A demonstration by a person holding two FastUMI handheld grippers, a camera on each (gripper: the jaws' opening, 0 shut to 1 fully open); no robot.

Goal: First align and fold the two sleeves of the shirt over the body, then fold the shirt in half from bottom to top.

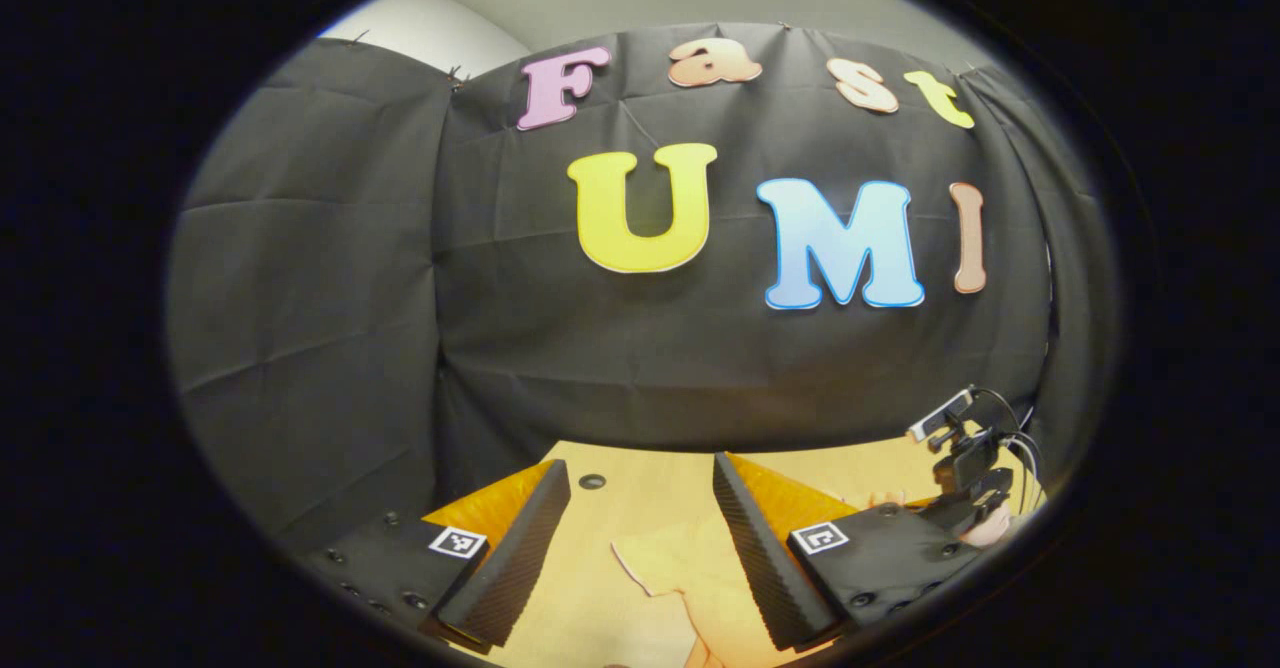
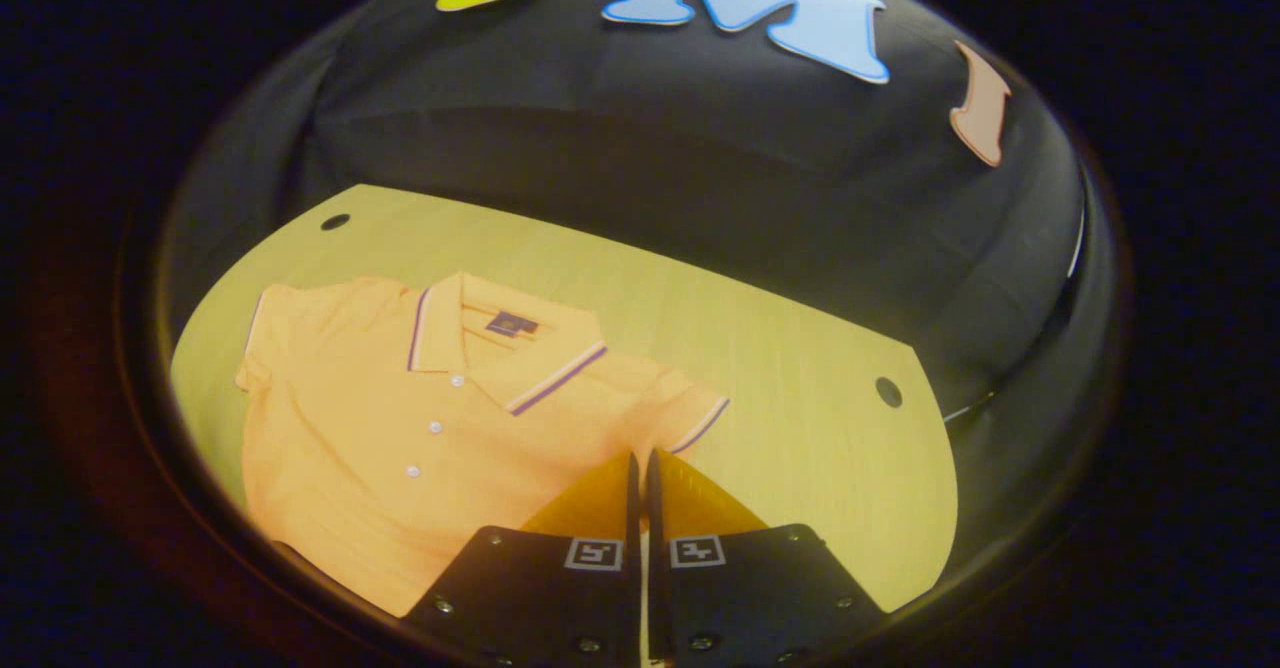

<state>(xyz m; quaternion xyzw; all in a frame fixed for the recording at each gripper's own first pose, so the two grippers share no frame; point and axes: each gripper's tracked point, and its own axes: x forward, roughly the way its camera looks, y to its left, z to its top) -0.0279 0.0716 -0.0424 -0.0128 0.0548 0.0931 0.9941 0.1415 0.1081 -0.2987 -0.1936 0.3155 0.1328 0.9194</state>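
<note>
- Lying flat on the pale wooden desk (image 2: pixel 800 368): an orange short-sleeved polo shirt (image 2: pixel 380 448) with striped collar and cuffs, collar toward the black cloth wall (image 2: pixel 700 178), both sleeves spread out to the sides, buttons up the front.
- Hovering at the shirt's near edge, just beside one striped sleeve cuff: right gripper (image 2: pixel 640 468), fingers pressed narrow together with nothing between them.
- Held level over the desk, facing the wall: left gripper (image 1: pixel 640 508), fingers spread wide, gripping nothing, a pale bit of shirt fabric below and between them.
- Seen at the lower right edge of the left gripper view: the other gripper's body with cables, a hand (image 1: pixel 990 528) around it.
- Set into the desk: round dark holes (image 2: pixel 888 391) near the corners.
</note>
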